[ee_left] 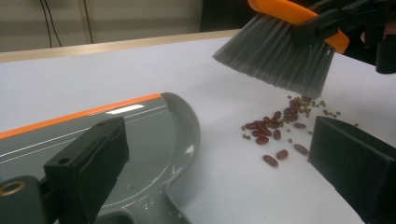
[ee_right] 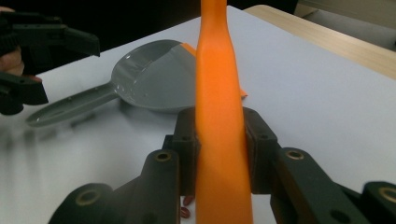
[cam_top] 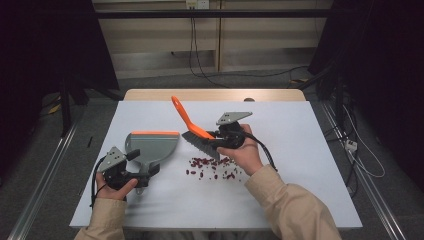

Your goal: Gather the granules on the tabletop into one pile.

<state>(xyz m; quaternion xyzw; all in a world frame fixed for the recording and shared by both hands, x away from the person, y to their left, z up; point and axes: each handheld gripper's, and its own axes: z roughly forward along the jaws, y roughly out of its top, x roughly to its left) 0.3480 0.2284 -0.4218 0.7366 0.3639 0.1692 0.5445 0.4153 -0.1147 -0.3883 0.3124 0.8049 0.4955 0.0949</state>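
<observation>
Two tools share the white table (cam_top: 300, 190), and the work in hand is sweeping spilled beans into a pan. The biggest of them, the grey dustpan (cam_top: 150, 147) with its orange lip, lies flat on the table well to the side of the brush, its handle running back toward the left gripper (cam_top: 147, 172). That gripper's jaws stand spread wide either side of the handle end, and nothing shows the pads pressing on it, so the pan looks unheld. The brush (cam_top: 200, 137) is tilted, its orange handle slanting up and away, its grey bristles (ee_left: 275, 60) hanging clear of the table. The right gripper (ee_right: 219, 149) has its jaws pressed together on the orange handle low down, close to the bristle head, pinching it firmly from both sides. Just under and in front of the bristles lies the loose scatter of red beans (cam_top: 212, 167), between brush and pan but apart from the pan's edge. I judge this the start of a stroke, with no bean in the pan. The next move calls for lowering the bristles behind the beans and drawing them toward the orange lip, with the left gripper closing on the pan handle to steady it.
</observation>
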